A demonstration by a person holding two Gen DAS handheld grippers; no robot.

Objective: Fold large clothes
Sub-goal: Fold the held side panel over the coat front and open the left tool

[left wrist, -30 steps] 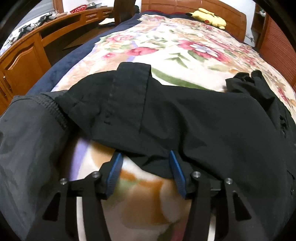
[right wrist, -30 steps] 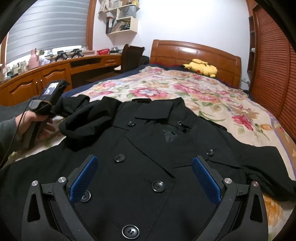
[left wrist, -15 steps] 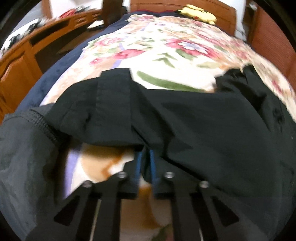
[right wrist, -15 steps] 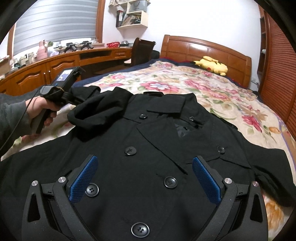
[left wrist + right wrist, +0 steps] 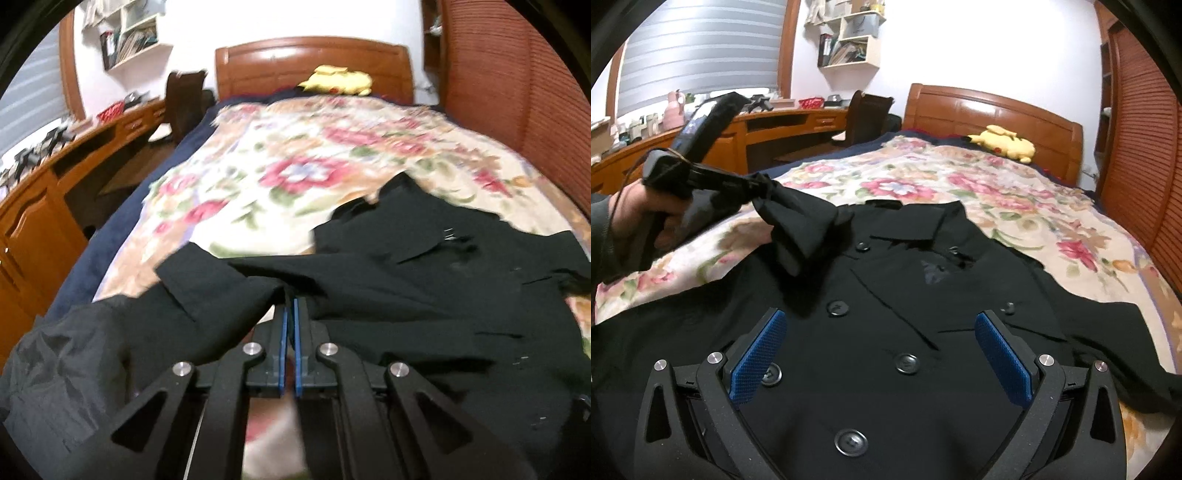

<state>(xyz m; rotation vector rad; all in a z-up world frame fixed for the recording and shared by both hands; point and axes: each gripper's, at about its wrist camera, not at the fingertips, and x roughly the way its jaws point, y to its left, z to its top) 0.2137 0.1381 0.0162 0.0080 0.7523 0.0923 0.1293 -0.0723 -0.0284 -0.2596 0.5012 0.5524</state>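
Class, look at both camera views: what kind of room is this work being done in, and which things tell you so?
Most likely a bedroom: a bed with a floral blanket, a wooden headboard, and a yellow plush toy lying by it.

The left tool (image 5: 290, 310) — black frame, blue ribbed pads — is clamped tight on a fold of black fabric and angled downward, the person's left hand (image 5: 646, 214) gripping its handle, grey sleeve at the wrist. The right tool (image 5: 881, 354) points downward too — jaws spread wide, nothing between them.
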